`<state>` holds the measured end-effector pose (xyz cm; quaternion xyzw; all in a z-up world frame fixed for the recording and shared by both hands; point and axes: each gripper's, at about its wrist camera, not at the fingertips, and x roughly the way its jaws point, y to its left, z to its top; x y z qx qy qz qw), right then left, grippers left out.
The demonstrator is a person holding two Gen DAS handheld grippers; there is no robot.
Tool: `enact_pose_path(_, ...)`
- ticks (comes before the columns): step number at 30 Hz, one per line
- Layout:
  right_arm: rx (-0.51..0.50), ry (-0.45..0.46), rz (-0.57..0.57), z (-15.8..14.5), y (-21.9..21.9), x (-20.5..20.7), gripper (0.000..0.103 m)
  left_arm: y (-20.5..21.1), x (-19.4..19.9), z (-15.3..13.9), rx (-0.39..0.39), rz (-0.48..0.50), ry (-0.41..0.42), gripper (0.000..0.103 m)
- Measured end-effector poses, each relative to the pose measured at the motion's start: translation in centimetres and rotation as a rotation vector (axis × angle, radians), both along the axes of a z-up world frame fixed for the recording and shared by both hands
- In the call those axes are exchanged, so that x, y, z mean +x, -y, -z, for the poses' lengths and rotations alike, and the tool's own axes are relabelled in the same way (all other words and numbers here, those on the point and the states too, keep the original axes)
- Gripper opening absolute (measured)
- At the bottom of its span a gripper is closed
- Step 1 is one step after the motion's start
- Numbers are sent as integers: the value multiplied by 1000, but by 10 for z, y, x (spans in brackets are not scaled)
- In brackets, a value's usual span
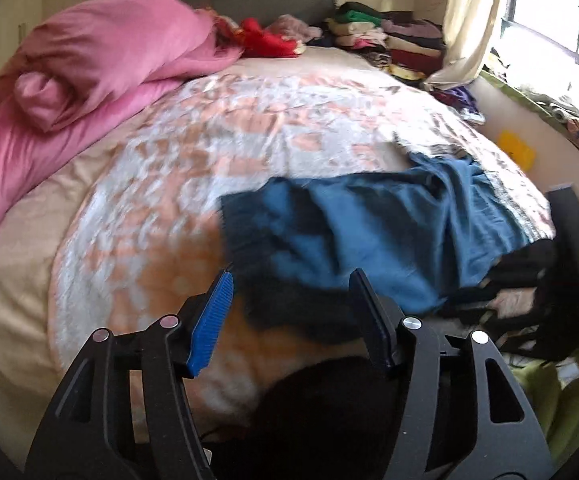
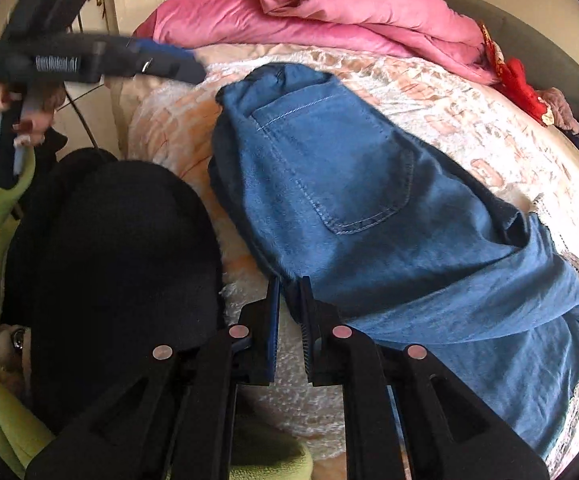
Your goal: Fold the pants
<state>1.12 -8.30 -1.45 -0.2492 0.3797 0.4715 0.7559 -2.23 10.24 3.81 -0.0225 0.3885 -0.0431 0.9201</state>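
The blue denim pants [image 2: 349, 208] lie crumpled across the centre of the floral pink-and-white bedspread [image 2: 469, 112], back pocket up. At lower centre of the right wrist view, the right gripper [image 2: 289, 292] is clamped on the near edge of the denim, probably to anchor it. The left gripper [image 1: 289, 284] hangs over the pants' dark edge, jaws apart and empty, likely between grips.
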Motion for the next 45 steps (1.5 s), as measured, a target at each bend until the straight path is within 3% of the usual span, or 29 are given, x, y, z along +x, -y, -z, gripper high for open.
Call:
enact_pose_path(2,3,-17,9,2,0,0,11,13,18,4,21,20,-17,52)
enact_pose_path(5,16,-37,7,-1,5,0,15,21,47,27,70,-10,-105,52)
enact_pose_path(8,77,-67,24,-15,16,3,16,23,51,49,105,-25,-152,52)
enact_pose_path(12,195,-95,110,-29,27,18,40,21,44,55,116,-31,-145,52)
enact_pose_path(16,144,-148,178,-8,19,36,41,20,42,57,120,-35,-133,52)
enact_pose_path(19,45,-182,214,11,13,40,41,22,40,56,121,-34,-127,53)
enact_pose_path(23,83,-204,225,1,20,40,44,22,38,50,106,-53,-112,53)
enact_pose_path(27,142,-168,261,-18,40,41,47,20,25,32,82,-68,-63,60)
enact_pose_path(29,164,-138,304,-29,53,44,63,20,21,24,79,-72,-44,60)
enact_pose_path(32,193,-97,375,-40,75,53,67,24,16,10,78,-75,-11,66)
enact_pose_path(36,229,-60,482,-47,116,68,82,38,13,-4,57,-50,27,69)
enact_pose_path(45,275,-34,631,-55,166,96,83,90,27,0,1,110,12,81)
